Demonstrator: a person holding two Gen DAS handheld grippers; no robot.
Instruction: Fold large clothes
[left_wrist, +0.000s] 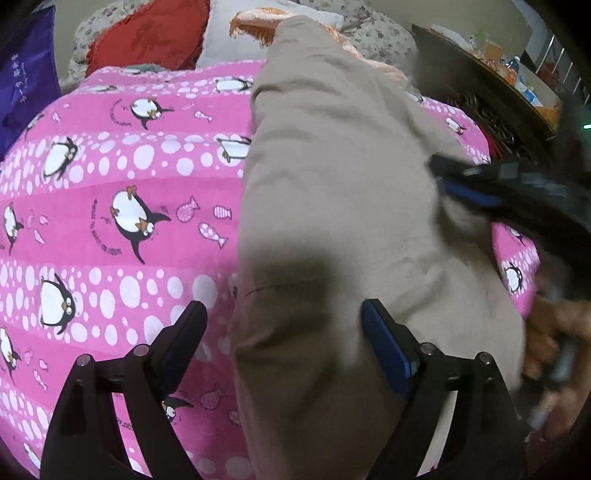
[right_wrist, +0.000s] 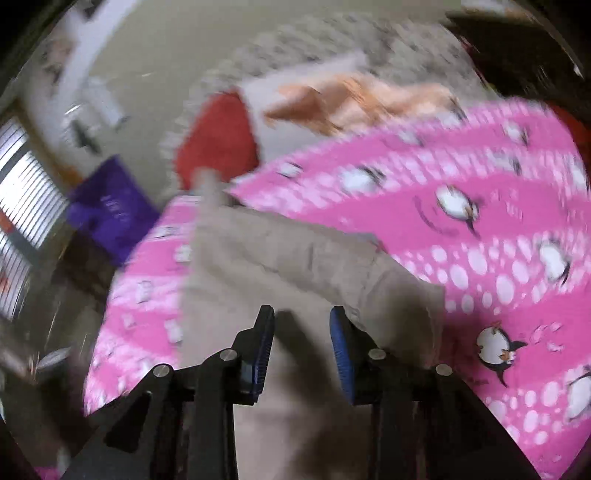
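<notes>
the beige trousers (left_wrist: 332, 192) are a soft, limp woven garment: light enough for one gripper to lift, but long, so any unsupported length will likely sag and drag. the cloth looks matte and not slippery; it should hold a crease once pressed flat. best holds appear to be a doubled edge or the outer corners of the near end, pinching through all layers so the lower one does not slide out.

appearance: plain khaki-beige, no print, a faint stitched seam across the near portion, soft wrinkles along the length. the piece lies as a long band, seemingly already doubled lengthwise, though the layer count cannot be confirmed.

location: on the pink penguin blanket (left_wrist: 110, 192) covering the bed, running from the near edge toward the far end, where its tip reaches the orange fringed cloth (left_wrist: 255, 22).

left gripper (left_wrist: 284, 321): jaws spread wide, hovering over the near end of the trousers, pads not pressing cloth. right gripper (right_wrist: 302, 325): jaws partly apart, nothing clamped between them, above the cloth at the band's right edge; its view is motion-blurred.

beyond the blanket: a red cushion (left_wrist: 147, 33), a white pillow (left_wrist: 229, 40) and a purple bag (left_wrist: 26, 66) at the far left.
</notes>
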